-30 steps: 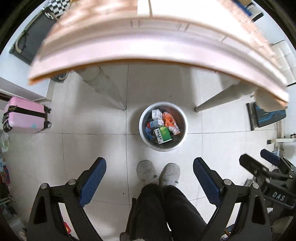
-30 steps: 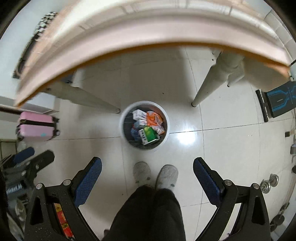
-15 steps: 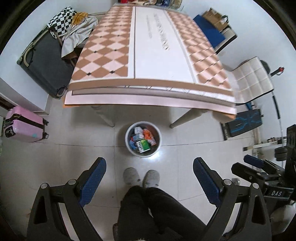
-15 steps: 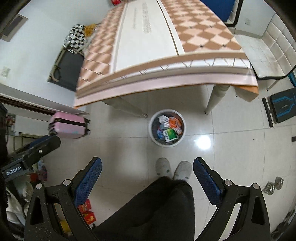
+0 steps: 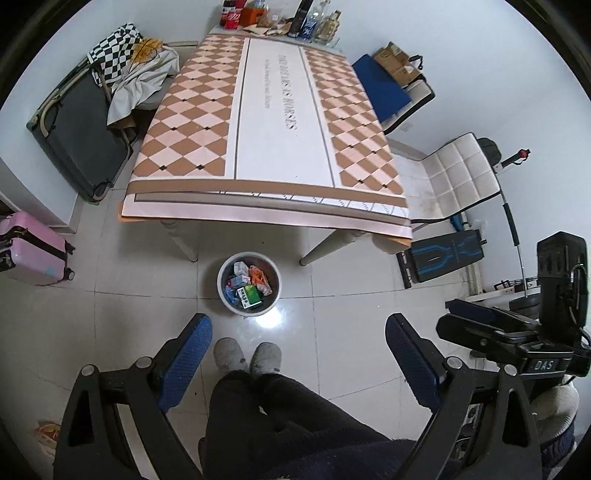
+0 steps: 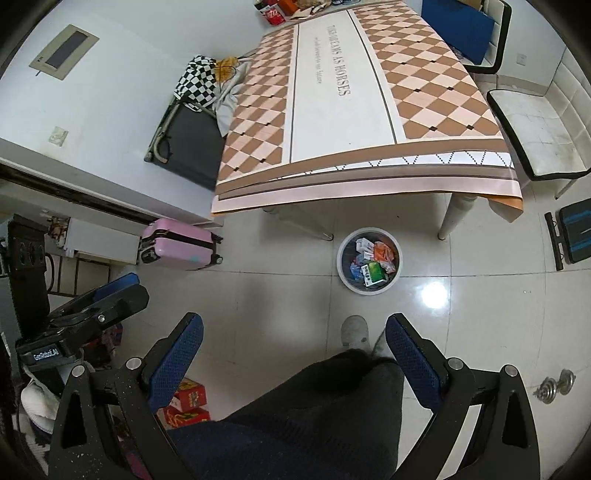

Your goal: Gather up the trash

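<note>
A round white bin (image 5: pixel 274 301) stands on the tiled floor in front of the table; it also shows in the right wrist view (image 6: pixel 345 275). It holds several packets and cartons, among them a green carton (image 5: pixel 248 295) (image 6: pixel 373 273) and an orange wrapper (image 5: pixel 258 276). My left gripper (image 5: pixel 299 338) is open and empty, high above the floor. My right gripper (image 6: pixel 293 338) is open and empty at about the same height. Each gripper shows in the other's view, the right gripper (image 5: pixel 476 317) at the right edge and the left gripper (image 6: pixel 110 291) at the left edge.
A table with a checked cloth (image 5: pixel 280 122) stands behind the bin, with bottles and cans (image 5: pixel 280 16) at its far end. A pink suitcase (image 6: pixel 181 245), a dark suitcase (image 5: pixel 77 136), a white chair (image 5: pixel 458 177) and my slippered feet (image 5: pixel 245 356) are nearby.
Both grippers have risen and pulled back from the bin. The view has gone from under the table edge to above the whole tabletop. Both stayed open.
</note>
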`<state>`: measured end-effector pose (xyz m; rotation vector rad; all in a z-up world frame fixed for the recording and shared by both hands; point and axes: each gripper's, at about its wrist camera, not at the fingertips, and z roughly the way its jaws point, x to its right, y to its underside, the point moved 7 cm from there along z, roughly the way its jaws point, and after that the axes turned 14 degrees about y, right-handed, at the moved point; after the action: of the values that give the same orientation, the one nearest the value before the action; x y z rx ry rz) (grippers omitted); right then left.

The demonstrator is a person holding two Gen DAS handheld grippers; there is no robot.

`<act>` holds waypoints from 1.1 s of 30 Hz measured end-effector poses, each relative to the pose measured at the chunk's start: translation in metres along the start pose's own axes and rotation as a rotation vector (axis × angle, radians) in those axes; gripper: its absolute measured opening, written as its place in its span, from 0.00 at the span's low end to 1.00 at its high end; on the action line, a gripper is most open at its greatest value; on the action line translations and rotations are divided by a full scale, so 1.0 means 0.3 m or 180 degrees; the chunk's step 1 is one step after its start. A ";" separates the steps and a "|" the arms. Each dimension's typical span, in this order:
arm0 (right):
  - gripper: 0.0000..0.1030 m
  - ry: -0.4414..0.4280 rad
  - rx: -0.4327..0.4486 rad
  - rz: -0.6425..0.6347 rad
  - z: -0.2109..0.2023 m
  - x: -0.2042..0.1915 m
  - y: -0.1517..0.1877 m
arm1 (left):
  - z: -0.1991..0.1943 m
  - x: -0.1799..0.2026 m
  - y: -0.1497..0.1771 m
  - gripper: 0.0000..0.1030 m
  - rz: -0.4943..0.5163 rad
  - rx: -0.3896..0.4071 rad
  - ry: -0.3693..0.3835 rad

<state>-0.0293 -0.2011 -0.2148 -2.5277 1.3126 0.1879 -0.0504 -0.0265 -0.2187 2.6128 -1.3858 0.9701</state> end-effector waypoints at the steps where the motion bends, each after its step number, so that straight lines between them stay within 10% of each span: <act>1: 0.97 -0.0009 0.0001 -0.0001 -0.009 -0.002 0.004 | -0.006 0.008 0.002 0.93 0.0014 0.0003 0.0009; 33: 1.00 -0.0063 0.0023 -0.0028 -0.080 -0.016 0.009 | -0.037 0.083 0.019 1.00 0.0054 0.0073 0.0135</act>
<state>-0.0348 -0.2063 -0.1914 -2.5186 1.2923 0.2054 -0.0503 -0.0449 -0.1979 2.5845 -1.3980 1.0434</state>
